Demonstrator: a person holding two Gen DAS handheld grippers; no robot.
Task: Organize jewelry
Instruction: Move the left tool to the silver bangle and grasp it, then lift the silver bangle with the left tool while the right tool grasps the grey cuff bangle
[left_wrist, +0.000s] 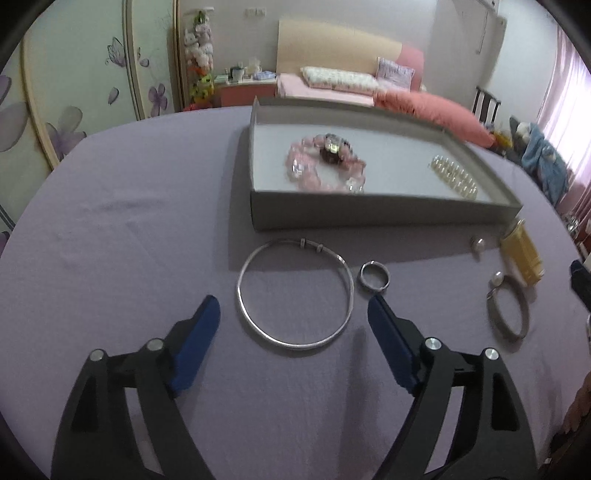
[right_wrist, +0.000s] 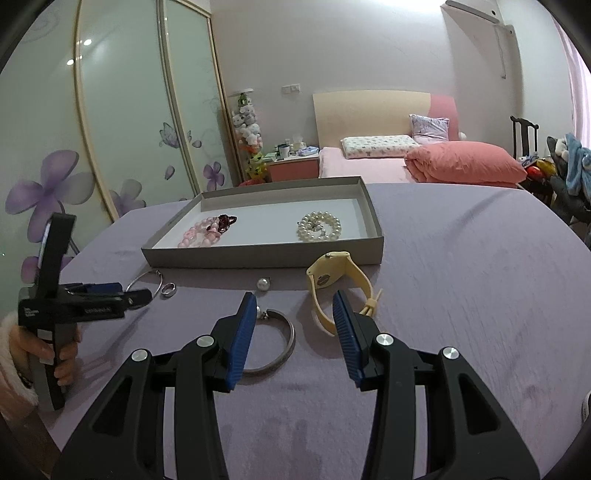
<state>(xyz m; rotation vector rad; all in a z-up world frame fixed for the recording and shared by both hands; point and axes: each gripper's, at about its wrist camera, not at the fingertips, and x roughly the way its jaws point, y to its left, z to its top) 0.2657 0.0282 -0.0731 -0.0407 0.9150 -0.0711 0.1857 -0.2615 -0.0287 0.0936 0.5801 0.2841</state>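
Observation:
A grey tray (left_wrist: 384, 214) (right_wrist: 258, 256) on the purple tablecloth holds a pink bead bracelet (left_wrist: 325, 166) (right_wrist: 201, 230), a dark red piece (right_wrist: 225, 221) and a pearl bracelet (left_wrist: 454, 177) (right_wrist: 319, 225). In front of the tray lie a thin silver bangle (left_wrist: 243, 306) (right_wrist: 131, 284), a silver ring (left_wrist: 375, 277) (right_wrist: 168, 289), a pearl (left_wrist: 477, 244) (right_wrist: 263, 284), an open cuff with a pearl end (left_wrist: 511, 317) (right_wrist: 286, 343) and a yellow watch (left_wrist: 522, 254) (right_wrist: 332, 277). My left gripper (left_wrist: 290, 306) is open around the bangle's near side. My right gripper (right_wrist: 295, 308) is open above the cuff and watch.
The left gripper and the hand holding it (right_wrist: 85, 299) show at the left of the right wrist view. Beyond the table are a bed with a pink duvet (right_wrist: 465, 164), a wardrobe (right_wrist: 110, 129) and a chair (right_wrist: 522, 136).

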